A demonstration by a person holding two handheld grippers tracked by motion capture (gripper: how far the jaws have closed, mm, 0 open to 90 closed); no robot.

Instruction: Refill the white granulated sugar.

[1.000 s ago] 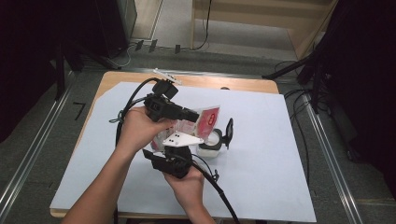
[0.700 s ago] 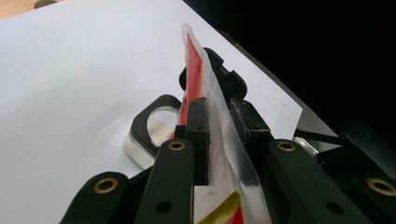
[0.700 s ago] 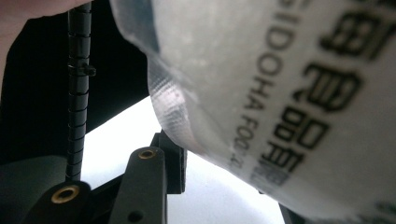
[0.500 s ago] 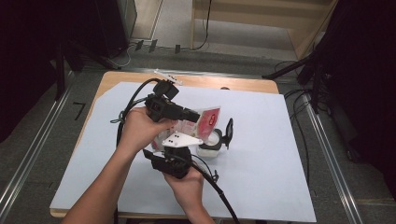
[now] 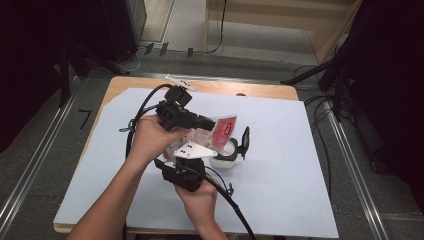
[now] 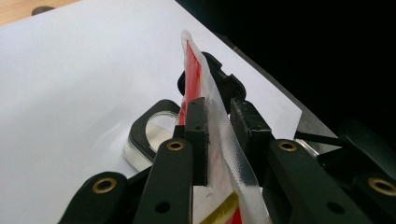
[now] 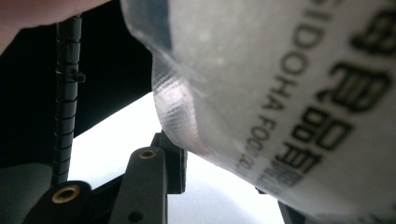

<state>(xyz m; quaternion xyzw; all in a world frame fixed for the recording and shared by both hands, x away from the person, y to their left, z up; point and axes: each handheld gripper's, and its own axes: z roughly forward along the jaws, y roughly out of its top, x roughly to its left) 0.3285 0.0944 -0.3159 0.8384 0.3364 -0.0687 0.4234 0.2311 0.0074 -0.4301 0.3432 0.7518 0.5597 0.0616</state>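
The red-and-white food pouch is held up at frame centre, above the small glass jar. It's thin, crinkly, probably slippery, so it's best gripped on the sealed edge. Left gripper fingers are clamped on that seam; right gripper fingers can't be made out.

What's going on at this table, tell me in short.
A person is working a red and white packet with two hand-held grippers over a white sheet. The left gripper has its jaws clamped on the packet's sealed edge. The right gripper sits at the packet's lower part; its grip cannot be told. A small container with a black lid stands beside them.
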